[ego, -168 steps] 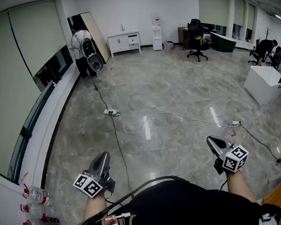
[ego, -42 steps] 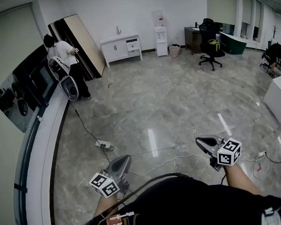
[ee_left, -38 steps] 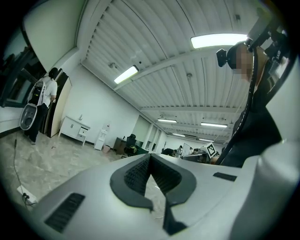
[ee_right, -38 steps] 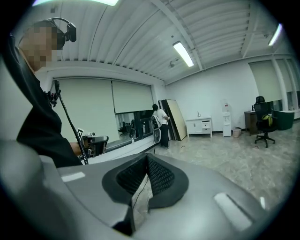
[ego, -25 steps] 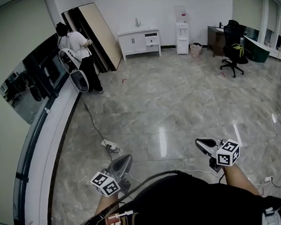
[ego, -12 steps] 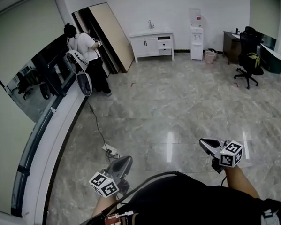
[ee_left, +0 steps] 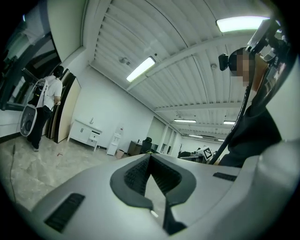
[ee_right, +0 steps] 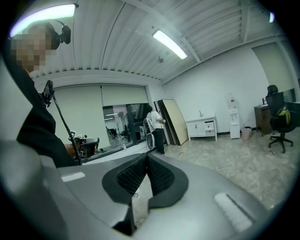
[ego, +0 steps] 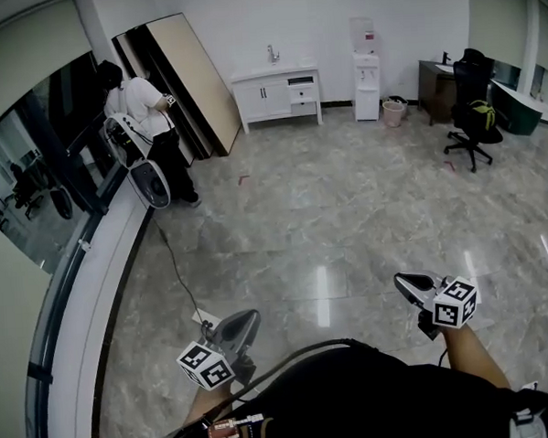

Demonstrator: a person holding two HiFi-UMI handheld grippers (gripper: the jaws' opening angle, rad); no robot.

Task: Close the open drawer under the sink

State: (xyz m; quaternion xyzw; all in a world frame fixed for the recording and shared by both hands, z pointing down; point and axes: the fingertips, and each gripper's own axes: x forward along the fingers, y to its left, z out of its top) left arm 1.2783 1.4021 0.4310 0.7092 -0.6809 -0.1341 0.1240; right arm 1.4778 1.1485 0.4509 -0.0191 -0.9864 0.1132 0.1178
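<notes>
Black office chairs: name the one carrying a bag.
The black chair standing free on the floor holds a yellow-green bag; the other stands at the desk.

Floor (ego: 347, 210): glossy grey marble-pattern tile, reflecting the ceiling lights (ee_left: 140, 69) (long strip fixtures). Far wall (ego: 410, 14): plain white. Left side: dark windows (ego: 42, 161) above a white sill (ego: 86, 306). Leaning boards (ego: 189, 81), water dispenser (ego: 364, 44), bin (ego: 393, 112), desk (ego: 434, 75) and office chair (ego: 470, 112) stand near the far wall
</notes>
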